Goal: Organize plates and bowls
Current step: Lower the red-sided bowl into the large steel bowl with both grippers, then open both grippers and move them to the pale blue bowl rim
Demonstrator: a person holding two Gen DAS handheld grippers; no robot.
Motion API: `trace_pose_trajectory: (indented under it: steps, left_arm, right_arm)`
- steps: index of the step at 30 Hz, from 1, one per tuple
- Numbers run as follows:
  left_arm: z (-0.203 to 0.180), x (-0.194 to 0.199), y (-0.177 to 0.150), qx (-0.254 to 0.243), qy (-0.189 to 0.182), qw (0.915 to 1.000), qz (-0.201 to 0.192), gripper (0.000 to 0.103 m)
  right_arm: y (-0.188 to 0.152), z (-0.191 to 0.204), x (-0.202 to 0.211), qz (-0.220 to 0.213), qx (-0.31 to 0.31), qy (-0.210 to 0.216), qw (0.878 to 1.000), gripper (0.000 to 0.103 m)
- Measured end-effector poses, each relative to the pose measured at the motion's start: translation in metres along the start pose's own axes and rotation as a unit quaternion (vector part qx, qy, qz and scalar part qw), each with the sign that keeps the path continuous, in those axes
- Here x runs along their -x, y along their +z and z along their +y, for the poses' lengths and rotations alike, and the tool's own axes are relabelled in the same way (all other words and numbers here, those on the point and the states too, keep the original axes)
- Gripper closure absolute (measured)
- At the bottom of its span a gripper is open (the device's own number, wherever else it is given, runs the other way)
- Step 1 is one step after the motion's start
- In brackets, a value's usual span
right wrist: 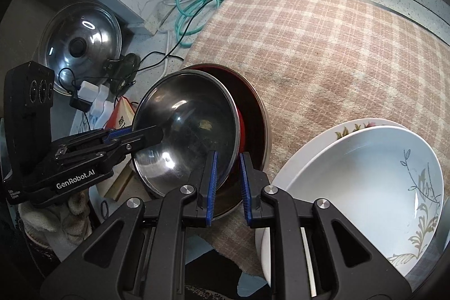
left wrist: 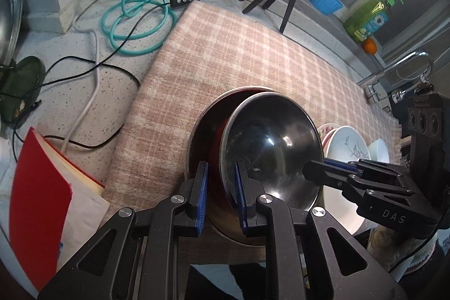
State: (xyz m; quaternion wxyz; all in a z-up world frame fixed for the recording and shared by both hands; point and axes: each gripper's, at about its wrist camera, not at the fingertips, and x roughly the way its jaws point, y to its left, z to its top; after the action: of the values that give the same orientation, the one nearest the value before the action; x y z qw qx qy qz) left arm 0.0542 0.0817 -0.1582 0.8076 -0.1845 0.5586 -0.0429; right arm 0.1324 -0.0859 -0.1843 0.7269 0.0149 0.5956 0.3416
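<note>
Steel bowl [left wrist: 271, 148] tilts inside a red-lined bowl [left wrist: 209, 137] on the checked cloth [left wrist: 230, 47]. Left gripper [left wrist: 220, 191] and right gripper [right wrist: 227, 182] each clench its rim; both should lower evenly so it nests flat, clear of the white plates [right wrist: 365, 182].

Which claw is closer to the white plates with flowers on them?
Right. The right claw grips the steel bowl at its edge right beside the white plates. The left claw grips the bowl's opposite side, farther from them.
</note>
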Motion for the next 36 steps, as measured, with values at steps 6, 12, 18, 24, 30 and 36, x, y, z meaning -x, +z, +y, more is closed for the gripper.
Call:
trace_pose_trajectory:
  steps: [6,12,18,24,30,36]
  left_arm:
    - [-0.006,-0.004,-0.001,-0.025,0.02,0.9995,0.002,0.087]
    - [-0.008,-0.005,-0.001,-0.038,0.028,0.9989,0.006,0.087]
    - [-0.014,-0.006,0.0,-0.058,0.047,0.9971,0.014,0.087]
    - [-0.017,-0.008,0.0,-0.07,0.057,0.9957,0.02,0.087]
    - [-0.02,-0.009,0.0,-0.079,0.065,0.9944,0.026,0.087]
    - [-0.018,-0.007,0.002,-0.077,0.065,0.9946,0.023,0.087]
  right_arm:
    - [0.001,0.005,-0.003,0.0,0.015,-0.022,1.0,0.087]
    - [0.002,0.005,-0.003,0.006,0.018,-0.026,0.999,0.087]
    - [0.004,0.009,-0.005,0.012,0.026,-0.038,0.999,0.082]
    - [0.005,0.012,-0.006,0.019,0.033,-0.042,0.998,0.076]
    - [0.006,0.016,-0.007,0.025,0.035,-0.043,0.998,0.065]
    - [0.007,0.016,-0.003,0.018,0.035,-0.041,0.998,0.062]
